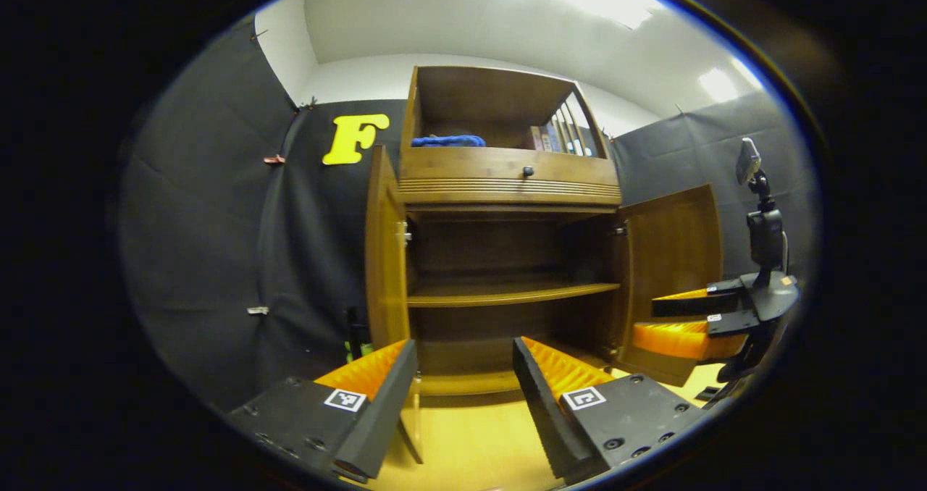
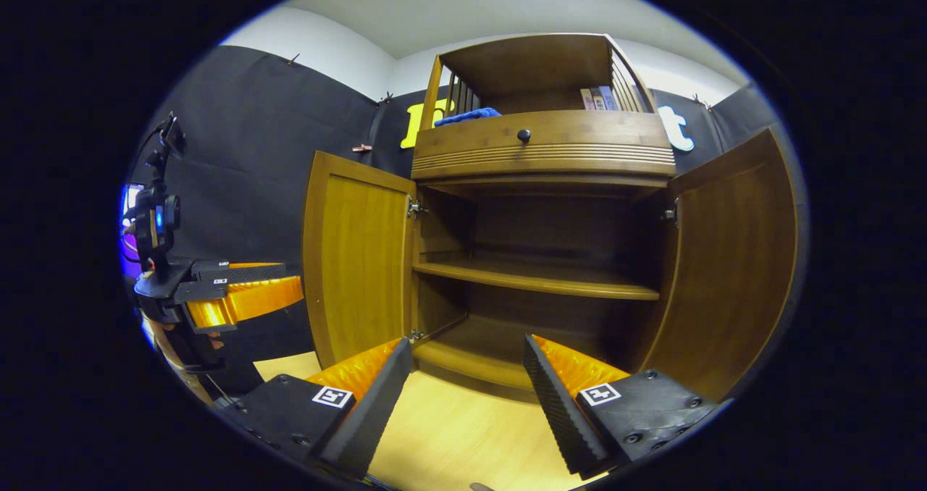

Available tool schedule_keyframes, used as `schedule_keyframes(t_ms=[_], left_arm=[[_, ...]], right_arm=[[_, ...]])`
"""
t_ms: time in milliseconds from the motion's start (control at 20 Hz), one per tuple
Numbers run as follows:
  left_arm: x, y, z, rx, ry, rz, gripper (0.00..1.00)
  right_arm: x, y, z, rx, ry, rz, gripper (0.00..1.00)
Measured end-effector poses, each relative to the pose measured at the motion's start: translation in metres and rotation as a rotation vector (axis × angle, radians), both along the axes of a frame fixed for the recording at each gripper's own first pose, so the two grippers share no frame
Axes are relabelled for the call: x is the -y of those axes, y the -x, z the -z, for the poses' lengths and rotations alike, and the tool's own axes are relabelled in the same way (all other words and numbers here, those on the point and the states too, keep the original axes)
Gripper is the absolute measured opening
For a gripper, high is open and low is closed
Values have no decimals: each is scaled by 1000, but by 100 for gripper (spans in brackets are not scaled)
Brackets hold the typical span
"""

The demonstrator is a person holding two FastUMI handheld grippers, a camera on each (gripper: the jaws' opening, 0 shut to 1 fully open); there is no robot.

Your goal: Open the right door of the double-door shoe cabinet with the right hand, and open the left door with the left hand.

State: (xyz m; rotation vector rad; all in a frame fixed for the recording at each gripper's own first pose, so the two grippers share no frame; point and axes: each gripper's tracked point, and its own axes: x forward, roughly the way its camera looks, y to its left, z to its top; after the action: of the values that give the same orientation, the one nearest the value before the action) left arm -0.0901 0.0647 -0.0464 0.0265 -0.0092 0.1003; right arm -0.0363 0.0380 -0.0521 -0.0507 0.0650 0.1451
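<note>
In front of us stands the shoe cabinet (image 2: 543, 208), both doors already swung out. At left, the left door (image 2: 358, 259) stands upright, its tall axis vertical, inner face angled toward us; the left gripper (image 1: 463, 375) hangs wide and empty before it. At right, the right door (image 2: 731, 259) stands likewise, and the right gripper (image 2: 467, 375) gapes empty. We judge the doors stiff, light wooden panels, best gripped at the free edge.

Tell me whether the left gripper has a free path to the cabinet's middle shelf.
Probably yes: the left gripper is open and faces the middle shelf, with the left door and right door both swung wide and nothing between.
</note>
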Motion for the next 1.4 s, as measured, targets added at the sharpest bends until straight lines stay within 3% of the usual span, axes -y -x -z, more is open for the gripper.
schedule_keyframes(t_ms=[200,550,1400], left_arm=[[18,-11,-6,-8,-43,40,94],[42,-32,-11,4,-39,80,94],[86,-36,-15,24,-69,116,94]], right_arm=[[20,12,-19,61,-12,70,100],[52,30,-35,97,4,157,95],[78,61,-50,129,4,177,100]])
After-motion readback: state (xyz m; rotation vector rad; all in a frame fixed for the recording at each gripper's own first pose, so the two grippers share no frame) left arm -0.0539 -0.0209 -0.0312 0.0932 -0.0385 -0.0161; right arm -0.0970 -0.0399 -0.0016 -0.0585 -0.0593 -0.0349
